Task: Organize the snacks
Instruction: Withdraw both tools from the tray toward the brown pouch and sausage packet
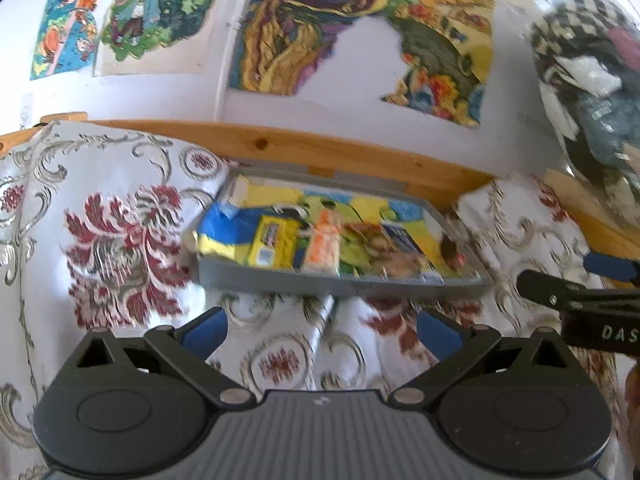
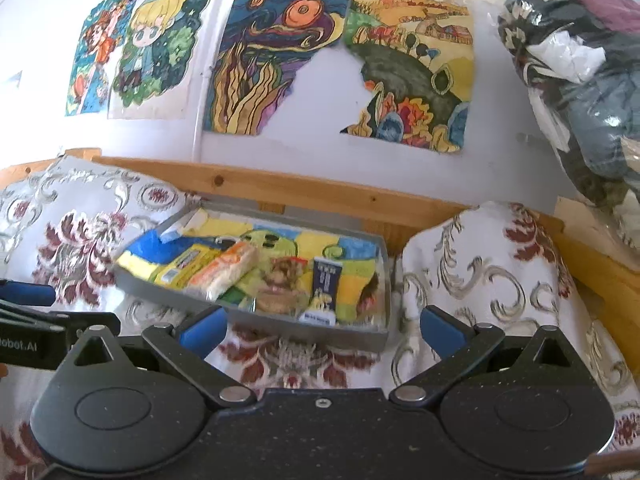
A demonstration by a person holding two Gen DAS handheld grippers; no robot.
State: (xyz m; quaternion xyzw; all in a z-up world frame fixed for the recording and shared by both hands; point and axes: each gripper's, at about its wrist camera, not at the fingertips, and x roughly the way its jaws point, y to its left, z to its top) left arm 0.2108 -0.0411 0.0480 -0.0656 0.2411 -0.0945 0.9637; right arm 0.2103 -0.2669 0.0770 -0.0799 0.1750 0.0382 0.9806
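Although neither tool had anything between its pads, both pointed at the same grey tray [image 1: 344, 282], which lay ahead of the fingers on the patterned cloth [image 1: 120, 240] with a wooden rail [image 1: 320, 148] behind it. The left gripper [image 1: 320, 330] had its blue-padded fingers spread wide and empty, and from it the tray sat straight ahead and a little beyond the tips, its long side running across the line of the fingers. Inside, from left to right, lay a yellow packet [image 1: 272, 242], an orange-and-white packet [image 1: 324, 246], a brown-printed pouch [image 1: 380, 248] and a dark blue packet [image 1: 404, 240], each with its long axis pointing roughly away from the fingers, toward the rail. The right gripper [image 2: 320, 330] was likewise open and holding nothing; from it the tray [image 2: 256, 314] lay ahead and slightly to the left, its near wall close beyond the fingertips, so this hand looked the nearer of the two. In that view the orange-and-white packet [image 2: 224, 272] lay slanted beyond the left finger, while the dark blue packet [image 2: 326, 284] stood almost in line with the gap. A reach into the tray would probably fall to the right hand, going forward and down.
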